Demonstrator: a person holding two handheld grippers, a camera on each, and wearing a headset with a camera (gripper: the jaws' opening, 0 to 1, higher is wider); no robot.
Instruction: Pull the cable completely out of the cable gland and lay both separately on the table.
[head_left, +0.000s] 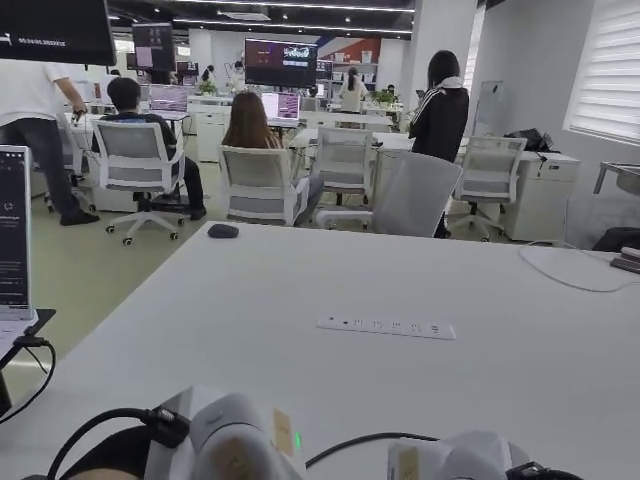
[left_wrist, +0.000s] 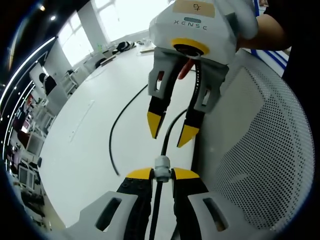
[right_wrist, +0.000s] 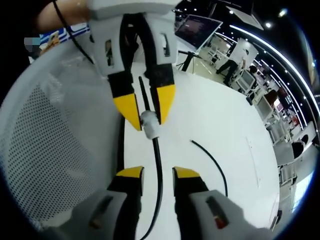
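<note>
My left gripper (left_wrist: 162, 174) is shut on a white cable gland (left_wrist: 161, 167), which sits between its yellow tips. A black cable (left_wrist: 167, 135) passes through the gland and curves away over the white table (left_wrist: 85, 145). My right gripper (left_wrist: 171, 129) faces it from above, open, with the cable running between its tips. In the right gripper view, the right gripper (right_wrist: 158, 172) stands open astride the cable (right_wrist: 158, 155). Just beyond it, the left gripper (right_wrist: 147, 112) pinches the gland (right_wrist: 150, 124). The casings of both grippers (head_left: 235, 440) show at the bottom edge of the head view.
A white mesh surface (left_wrist: 255, 150) lies close beside the grippers. On the table are a flat white power strip (head_left: 386, 327), a dark mouse (head_left: 222, 231) at the far edge and a white cord (head_left: 560, 275) at right. Office chairs (head_left: 415, 195) and people fill the room behind.
</note>
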